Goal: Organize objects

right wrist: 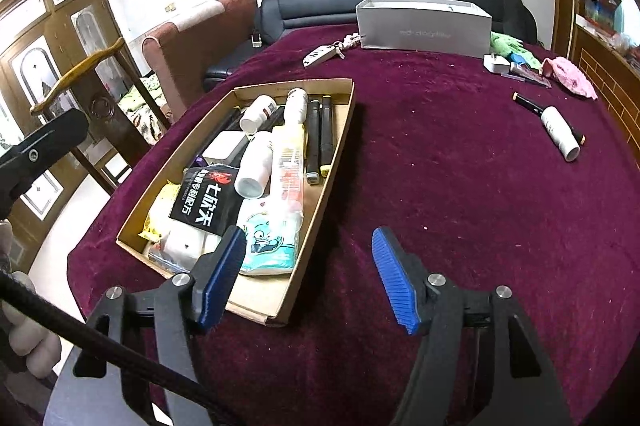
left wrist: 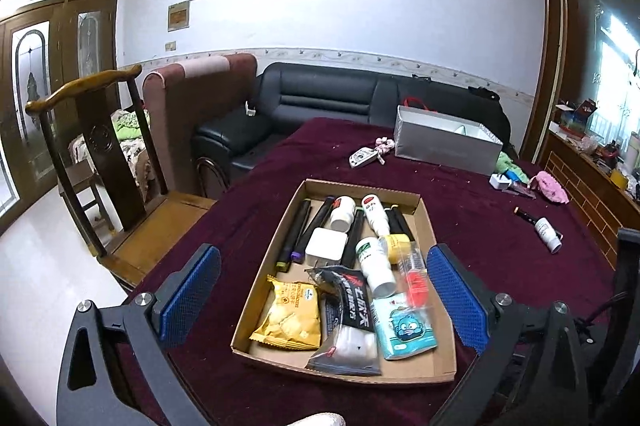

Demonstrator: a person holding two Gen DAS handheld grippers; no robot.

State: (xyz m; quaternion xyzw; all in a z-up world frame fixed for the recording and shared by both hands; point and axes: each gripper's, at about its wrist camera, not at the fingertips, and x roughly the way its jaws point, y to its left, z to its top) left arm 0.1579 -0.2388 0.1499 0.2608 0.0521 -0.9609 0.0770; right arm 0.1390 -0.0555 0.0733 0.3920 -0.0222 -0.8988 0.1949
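Organizing the loose items: the cardboard tray (left wrist: 420, 204) sits on the table (left wrist: 460, 226), covered in a dark red cloth, and is already packed with markers, white bottles, a yellow snack packet (left wrist: 290, 318), a black sachet (left wrist: 352, 300) and a tissue pack (right wrist: 268, 240). Both tools hang released and empty: the left hand-held gripper (left wrist: 324, 300) hovers over the near end of the tray with its jaws spread as wide as they go, and the right hand-held gripper (right wrist: 310, 278) stands over the tray's near right corner with jaws parted and nothing between the pads. Still outside the tray, well apart to the right, lie a small white bottle (right wrist: 560, 132) touching a black marker (right wrist: 528, 104); farther back are a white plug (right wrist: 496, 63), a pink cloth (right wrist: 568, 74), a key fob (right wrist: 320, 55) and a grey box (right wrist: 424, 26). The step in hand is probably a reach for the bottle or marker, best done with the right tool, which is nearer. Approach from above, line the pads across the bottle's narrow width, and close at its middle so that it does not roll. Separate it from the marker first, and lay it into a free gap rather than on the pile.
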